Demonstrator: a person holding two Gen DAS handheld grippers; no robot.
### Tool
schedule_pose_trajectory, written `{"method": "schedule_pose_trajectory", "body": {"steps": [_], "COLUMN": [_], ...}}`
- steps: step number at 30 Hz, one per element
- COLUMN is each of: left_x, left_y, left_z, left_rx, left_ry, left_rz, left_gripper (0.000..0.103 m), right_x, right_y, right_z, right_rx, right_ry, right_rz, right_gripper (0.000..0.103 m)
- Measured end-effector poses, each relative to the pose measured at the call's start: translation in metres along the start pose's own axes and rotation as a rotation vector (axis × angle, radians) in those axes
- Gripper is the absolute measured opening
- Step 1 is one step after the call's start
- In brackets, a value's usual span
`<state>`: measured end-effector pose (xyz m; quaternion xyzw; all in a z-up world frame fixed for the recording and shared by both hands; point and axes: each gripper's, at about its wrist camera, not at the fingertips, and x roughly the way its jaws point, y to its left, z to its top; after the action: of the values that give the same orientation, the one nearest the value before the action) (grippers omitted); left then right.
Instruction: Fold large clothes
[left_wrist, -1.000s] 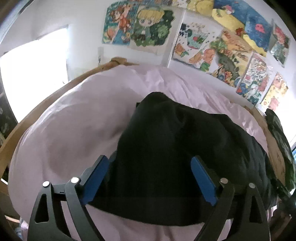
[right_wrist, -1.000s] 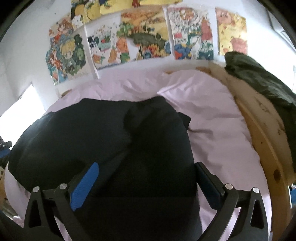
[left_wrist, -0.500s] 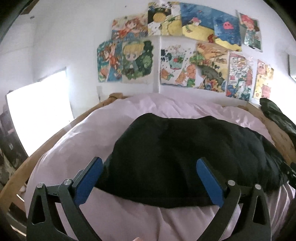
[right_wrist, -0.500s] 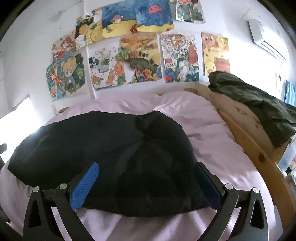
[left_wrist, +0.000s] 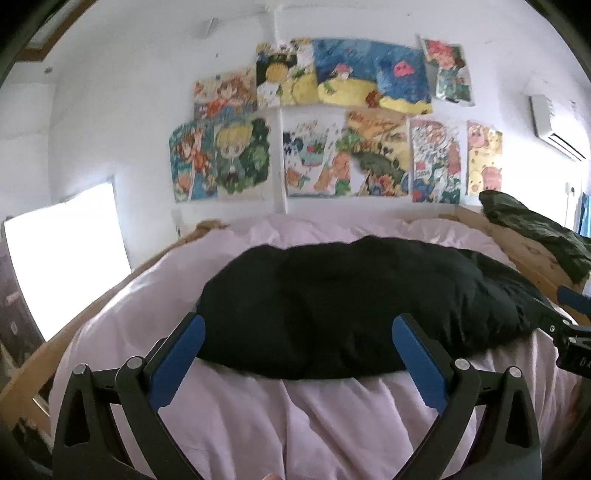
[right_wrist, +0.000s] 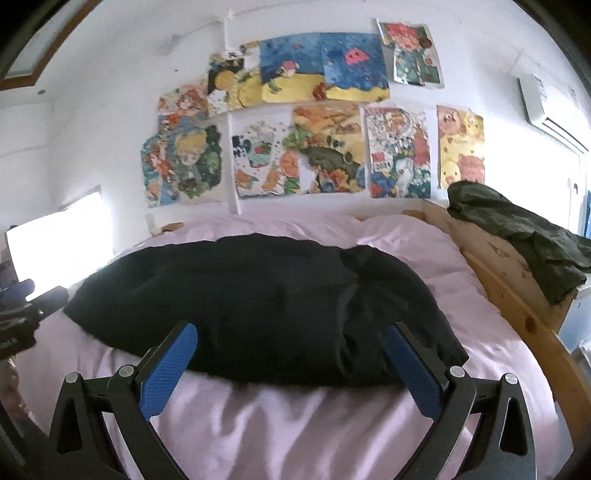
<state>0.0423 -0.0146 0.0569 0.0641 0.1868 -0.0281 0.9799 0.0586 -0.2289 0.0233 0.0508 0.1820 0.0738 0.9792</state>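
A black garment (left_wrist: 351, 302) lies folded into a wide bundle across the middle of the pink duvet (left_wrist: 295, 417). My left gripper (left_wrist: 298, 325) is open, its blue pads at the bundle's near edge and touching nothing. The garment (right_wrist: 258, 302) fills the middle of the right wrist view too. My right gripper (right_wrist: 290, 330) is open as well, its fingertips just short of the near hem and empty. Each gripper shows at the edge of the other's view: the right gripper (left_wrist: 570, 317) at the far right, the left gripper (right_wrist: 22, 314) at the far left.
A wooden bed frame (right_wrist: 517, 295) runs along the right side, with a dark green garment (right_wrist: 517, 236) draped over it. Posters (right_wrist: 314, 147) cover the white wall behind the bed. A bright window (left_wrist: 62, 266) is at the left and an air conditioner (right_wrist: 546, 107) is high at the right.
Both grippers have drawn back from the black garment, which earlier lay between and under the fingers. The views have levelled, showing more wall. The left jaws stand slightly wider.
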Motion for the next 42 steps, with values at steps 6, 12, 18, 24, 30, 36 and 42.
{"method": "schedule_pose_trajectory", "body": {"steps": [6, 12, 18, 24, 30, 36, 42], "left_x": [-0.015, -0.023, -0.048, -0.054, -0.054, -0.055, -0.055], "left_y": [-0.005, 0.001, 0.002, -0.002, -0.003, 0.000, 0.000], "left_z": [-0.008, -0.026, -0.032, -0.042, -0.043, -0.043, -0.043], "left_rx": [0.025, -0.024, -0.019, 0.010, 0.016, 0.016, 0.018], "left_ry": [-0.037, 0.000, -0.057, -0.044, -0.044, -0.043, -0.043], "left_rz": [0.015, 0.016, 0.007, -0.003, 0.000, 0.007, 0.007], "left_gripper": [0.100, 0.100, 0.100, 0.100, 0.100, 0.100, 0.100], "right_x": [-0.021, -0.041, -0.055, -0.057, -0.054, -0.052, -0.051], "right_y": [0.008, 0.013, 0.019, 0.024, 0.028, 0.030, 0.030], "right_z": [-0.001, -0.012, -0.025, -0.027, -0.029, -0.032, -0.032], "right_rx": [-0.010, -0.015, -0.021, -0.040, -0.051, -0.061, -0.060], "right_ry": [-0.043, -0.051, -0.047, -0.055, -0.039, -0.026, -0.026], "right_rz": [0.001, 0.011, 0.023, 0.016, 0.026, 0.034, 0.033], "right_gripper": [0.103, 0.103, 0.103, 0.103, 0.103, 0.103, 0.103]}}
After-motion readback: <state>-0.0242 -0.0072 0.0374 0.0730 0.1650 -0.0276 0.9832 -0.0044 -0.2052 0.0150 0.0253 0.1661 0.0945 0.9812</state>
